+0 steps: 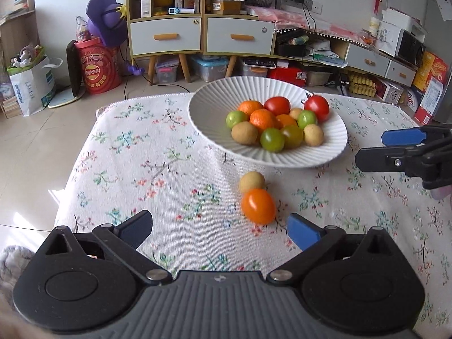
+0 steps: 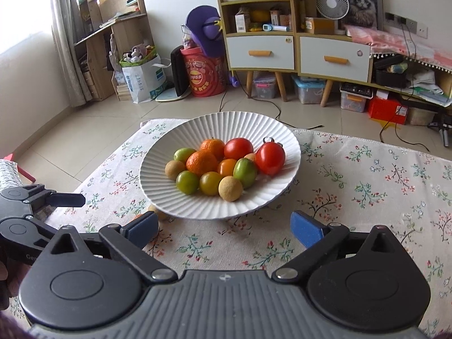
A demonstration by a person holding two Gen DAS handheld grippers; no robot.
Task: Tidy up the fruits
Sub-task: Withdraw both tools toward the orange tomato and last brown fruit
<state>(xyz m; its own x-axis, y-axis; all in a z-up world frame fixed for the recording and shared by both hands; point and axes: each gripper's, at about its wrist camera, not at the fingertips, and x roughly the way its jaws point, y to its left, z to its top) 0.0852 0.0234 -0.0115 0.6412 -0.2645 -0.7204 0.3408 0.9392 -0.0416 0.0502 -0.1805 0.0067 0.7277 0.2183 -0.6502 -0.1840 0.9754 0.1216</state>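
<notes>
A white ribbed plate [image 1: 214,104] sits on the counter [image 1: 135,152], which is covered by a floral cloth, and holds a heap of fruit: 2 red tomatoes, 2 oranges, green and yellow-green tomatoes, and tan round fruits. 2 fruits lie loose on the cloth, just near of the plate's rim: an orange tomato [image 1: 258,206] and, touching it on the far side, a tan round fruit [image 1: 251,182].

The left gripper [image 1: 220,230] is released, its blue pads spread wide with nothing between them. The orange tomato lies just beyond the fingertips, nearer the right-hand pad than the left-hand one, and touches neither.

The right gripper [image 2: 224,226] is likewise spread wide and empty, hanging over the cloth with the plate just ahead of its fingertips. In its view the plate rim and its own left-hand pad hide most of the 2 loose fruits. It appears at the right edge of the left wrist view, right of the plate
</notes>
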